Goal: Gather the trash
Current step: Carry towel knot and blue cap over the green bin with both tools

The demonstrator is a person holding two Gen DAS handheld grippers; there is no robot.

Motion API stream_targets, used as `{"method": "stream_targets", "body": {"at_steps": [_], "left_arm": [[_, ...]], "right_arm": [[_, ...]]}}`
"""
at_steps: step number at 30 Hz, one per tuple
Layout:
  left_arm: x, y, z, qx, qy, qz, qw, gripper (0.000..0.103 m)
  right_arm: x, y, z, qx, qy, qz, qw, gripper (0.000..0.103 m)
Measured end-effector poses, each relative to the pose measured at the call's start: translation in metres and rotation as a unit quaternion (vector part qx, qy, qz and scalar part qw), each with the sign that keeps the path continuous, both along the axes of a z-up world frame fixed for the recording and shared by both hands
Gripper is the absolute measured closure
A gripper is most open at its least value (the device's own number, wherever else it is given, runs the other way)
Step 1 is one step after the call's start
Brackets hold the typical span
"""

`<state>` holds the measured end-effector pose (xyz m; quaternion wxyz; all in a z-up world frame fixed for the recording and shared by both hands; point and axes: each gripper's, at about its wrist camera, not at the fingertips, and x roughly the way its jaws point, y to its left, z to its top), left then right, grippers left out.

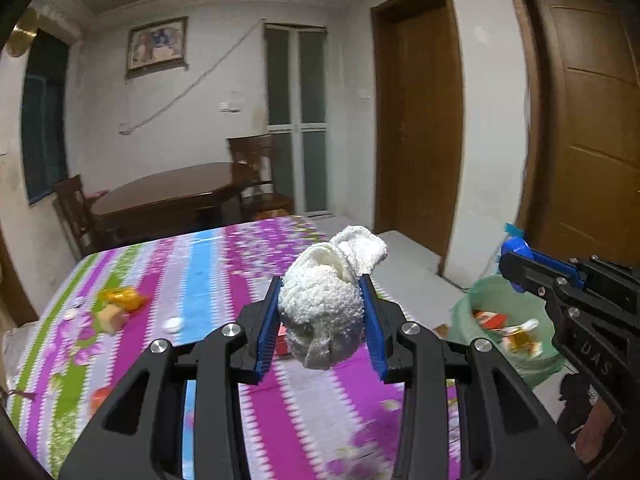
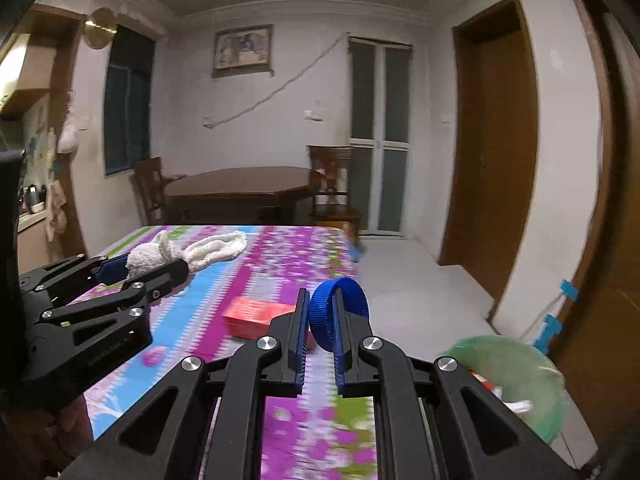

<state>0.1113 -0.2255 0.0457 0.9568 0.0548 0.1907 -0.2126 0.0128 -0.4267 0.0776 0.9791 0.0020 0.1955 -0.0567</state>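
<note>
left gripper [image 1: 322, 312]: clamped on a white towel [image 1: 326, 300], held above the tablecloth [image 1: 208, 264]
right gripper [image 2: 320, 332]: pinching a blue cap [image 2: 340, 314] on edge
bin [image 1: 504, 320]: green, on the floor beside the table, wrappers inside
table: red box [image 2: 256, 316], yellow wrapper [image 1: 120, 298]

— What's your tally from here?

— I count two grippers: my left gripper [image 1: 322, 312] and my right gripper [image 2: 322, 332], with two blue fingers [image 1: 267, 320] on each. One white towel [image 1: 324, 304], one blue cap [image 2: 340, 314], one green basket [image 1: 500, 300].

— And on the worktop [image 1: 208, 264]?

— One red box [image 2: 256, 316], one yellow wrapper [image 1: 122, 298], one small white lid [image 1: 173, 324] (blurred, so that's my best reading).

— Furniture?

— One dark wooden table [image 2: 244, 184], two chairs [image 2: 332, 184], two brown doors [image 1: 424, 120], one framed picture [image 2: 243, 50].
</note>
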Motion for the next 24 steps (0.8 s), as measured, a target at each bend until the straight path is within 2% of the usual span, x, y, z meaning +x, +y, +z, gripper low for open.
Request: {"method": "stream_targets", "body": {"at_steps": [7, 14, 17, 24], "left_arm": [[0.003, -0.078, -0.004, -0.004, 0.020, -0.074, 0.9970, 0.067], [0.004, -0.162, -0.014, 0.006, 0.041, -0.144, 0.9887, 0.067], [0.004, -0.192, -0.024, 0.015, 0.052, -0.163, 0.9851, 0.067], [0.028, -0.250, -0.066, 0.050, 0.116, -0.190, 0.9738, 0.067]], "right_arm": [[-0.019, -0.097, -0.001, -0.005, 0.019, -0.064, 0.998, 0.092], [-0.028, -0.203, -0.016, 0.017, 0.058, -0.115, 0.991, 0.092], [-0.026, -0.243, -0.034, 0.042, 0.087, -0.126, 0.987, 0.092], [-0.001, -0.308, -0.082, 0.093, 0.149, -0.129, 0.976, 0.092]]}}
